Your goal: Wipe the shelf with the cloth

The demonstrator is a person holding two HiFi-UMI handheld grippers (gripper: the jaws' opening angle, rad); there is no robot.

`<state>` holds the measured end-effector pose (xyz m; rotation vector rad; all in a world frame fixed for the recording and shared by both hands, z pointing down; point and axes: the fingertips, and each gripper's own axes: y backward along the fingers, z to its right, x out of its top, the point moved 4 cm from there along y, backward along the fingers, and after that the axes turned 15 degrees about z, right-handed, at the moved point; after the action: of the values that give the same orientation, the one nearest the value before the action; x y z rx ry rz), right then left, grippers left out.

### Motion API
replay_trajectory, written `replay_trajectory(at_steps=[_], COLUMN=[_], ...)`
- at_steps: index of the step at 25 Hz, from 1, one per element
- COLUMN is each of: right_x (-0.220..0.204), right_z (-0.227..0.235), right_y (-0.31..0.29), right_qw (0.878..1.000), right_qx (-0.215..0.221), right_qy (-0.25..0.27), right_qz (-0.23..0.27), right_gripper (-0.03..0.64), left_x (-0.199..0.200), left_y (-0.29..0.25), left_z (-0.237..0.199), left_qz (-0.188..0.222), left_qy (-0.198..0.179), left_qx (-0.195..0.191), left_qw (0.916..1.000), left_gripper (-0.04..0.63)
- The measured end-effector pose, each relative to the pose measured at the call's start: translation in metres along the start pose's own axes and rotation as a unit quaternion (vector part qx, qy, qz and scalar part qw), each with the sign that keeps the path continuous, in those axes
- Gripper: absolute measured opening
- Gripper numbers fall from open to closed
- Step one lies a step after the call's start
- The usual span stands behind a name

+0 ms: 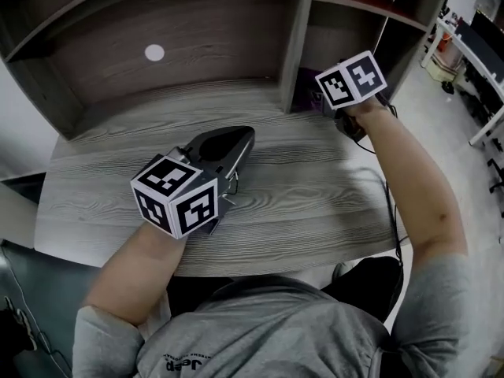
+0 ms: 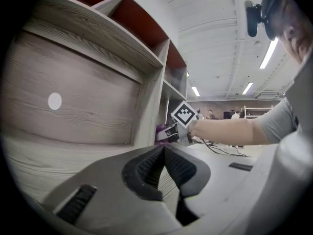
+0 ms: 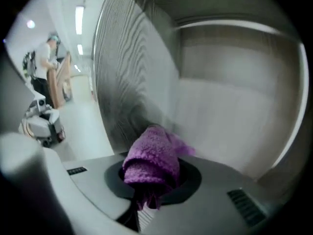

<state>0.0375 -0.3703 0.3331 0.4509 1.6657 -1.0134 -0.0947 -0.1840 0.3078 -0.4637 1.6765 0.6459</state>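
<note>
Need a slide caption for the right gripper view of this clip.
Right tongs clamp a bunched purple cloth, pointed into a grey wood-grain shelf compartment.

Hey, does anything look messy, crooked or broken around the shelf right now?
Nothing stands out. The right gripper holds the cloth inside a shelf compartment; the left gripper rests shut and empty on the desk.

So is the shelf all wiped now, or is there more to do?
Done: the right gripper is shut on the purple cloth. In hand: the cloth is inside the right-hand shelf compartment, close to its side wall. Left: how much is wiped can't be told, since no clean or dirty patches show. The left gripper is shut and empty over the desk.
</note>
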Motion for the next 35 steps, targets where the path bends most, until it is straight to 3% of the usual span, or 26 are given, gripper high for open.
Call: replay_trajectory(at_steps=[6,9,15,20,22,24,28,29,30,31,32,35], right_x=[-0.013,-0.015,-0.033,-0.058,-0.061,-0.064,-0.071,-0.073,-0.075,-0.075,-0.070,-0.036], right_z=[-0.001,0.000,0.049,0.102,0.103,0.101,0.109,0.111,0.112,0.112,0.110,0.075], right_y=[-0.028,-0.030,0.006,0.055,0.059,0.061,0.067,0.067,0.067,0.066,0.064,0.051], right_qw=[0.997,0.998,0.988,0.959,0.945,0.919,0.839,0.823,0.815,0.818,0.834,0.929], right_qx=[0.029,0.014,-0.077,-0.176,-0.197,-0.217,-0.250,-0.253,-0.254,-0.252,-0.248,-0.196], right_qy=[-0.068,-0.032,0.043,0.075,0.103,0.154,0.271,0.291,0.302,0.303,0.294,0.204], right_qz=[-0.019,-0.052,-0.126,-0.207,-0.240,-0.290,-0.400,-0.417,-0.424,-0.419,-0.396,-0.236], right_gripper=[0.074,0.075,0.075,0.074,0.073,0.072,0.072,0.072,0.071,0.071,0.069,0.069], left_x=[-0.001,-0.001,-0.002,-0.003,-0.003,-0.003,-0.003,-0.004,-0.005,-0.005,-0.005,-0.006], left_y=[-0.001,-0.001,0.000,0.000,0.000,-0.001,0.000,0.000,0.000,0.000,0.000,-0.001], left_z=[0.003,0.002,0.003,0.008,0.009,0.008,0.010,0.011,0.012,0.012,0.012,0.012], left_qz=[-0.006,-0.009,-0.013,-0.018,-0.019,-0.018,-0.017,-0.019,-0.021,-0.022,-0.022,-0.023], left_qy=[-0.017,-0.018,-0.025,-0.042,-0.045,-0.045,-0.047,-0.047,-0.047,-0.046,-0.045,-0.040], left_qx=[0.001,0.004,0.004,-0.006,-0.008,-0.008,-0.011,-0.013,-0.014,-0.015,-0.016,-0.017], left_qw=[0.9998,0.9998,0.9996,0.9989,0.9988,0.9988,0.9987,0.9986,0.9986,0.9986,0.9986,0.9988], left_gripper=[0.011,0.011,0.011,0.011,0.011,0.011,0.011,0.011,0.011,0.011,0.011,0.011])
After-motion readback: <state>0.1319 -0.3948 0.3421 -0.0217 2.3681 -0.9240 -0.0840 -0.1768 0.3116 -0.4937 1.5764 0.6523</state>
